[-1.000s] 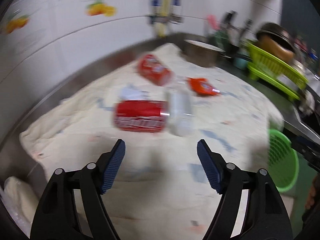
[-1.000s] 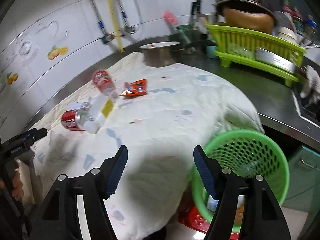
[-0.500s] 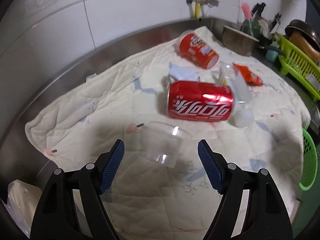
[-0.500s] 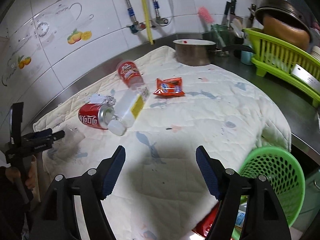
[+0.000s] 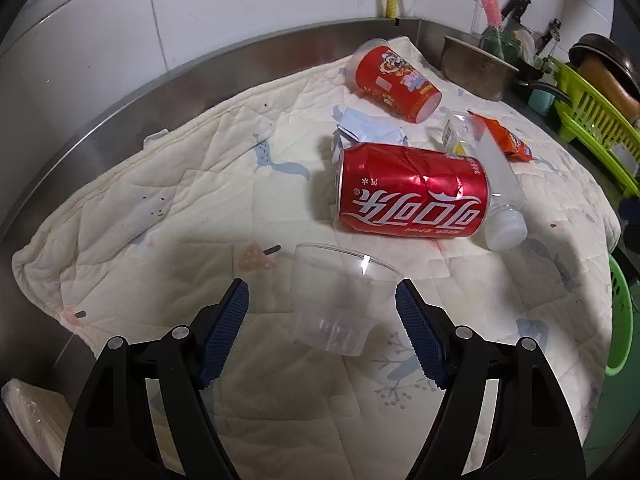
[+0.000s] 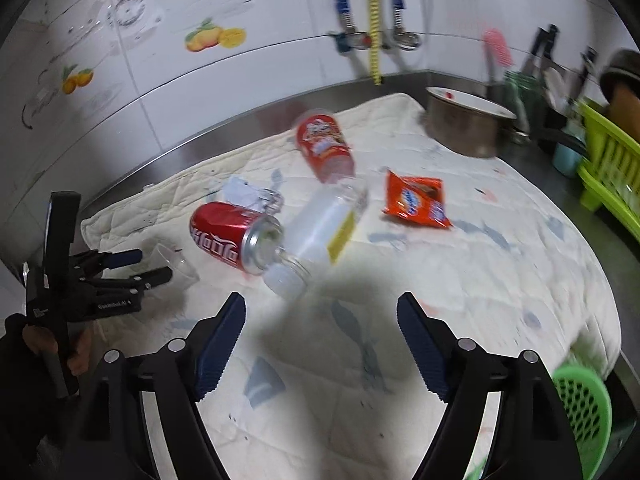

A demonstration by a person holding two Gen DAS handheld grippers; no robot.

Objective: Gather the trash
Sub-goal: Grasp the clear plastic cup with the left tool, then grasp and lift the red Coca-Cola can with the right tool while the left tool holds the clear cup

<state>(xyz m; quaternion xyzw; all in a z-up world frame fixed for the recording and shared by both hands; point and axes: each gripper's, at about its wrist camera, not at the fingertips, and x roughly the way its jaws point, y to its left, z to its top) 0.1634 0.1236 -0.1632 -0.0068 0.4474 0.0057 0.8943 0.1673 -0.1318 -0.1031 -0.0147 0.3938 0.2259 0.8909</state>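
left tongs [image 5: 322,330] spread either side of the clear plastic cup [image 5: 336,300] on the quilted bench cloth [image 5: 168,184], lined up to pinch, coke can [image 5: 412,196] at 1 o'clock; right tongs [image 6: 320,340] just widened, empty, aimed at the bottle [image 6: 316,232].

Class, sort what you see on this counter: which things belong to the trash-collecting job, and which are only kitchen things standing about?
Belongs to the job:
clear plastic cup
cola can
plastic bottle
red snack cup
orange snack packet
crumpled paper
green basket

Just lying about:
metal pot
dish rack
quilted cloth
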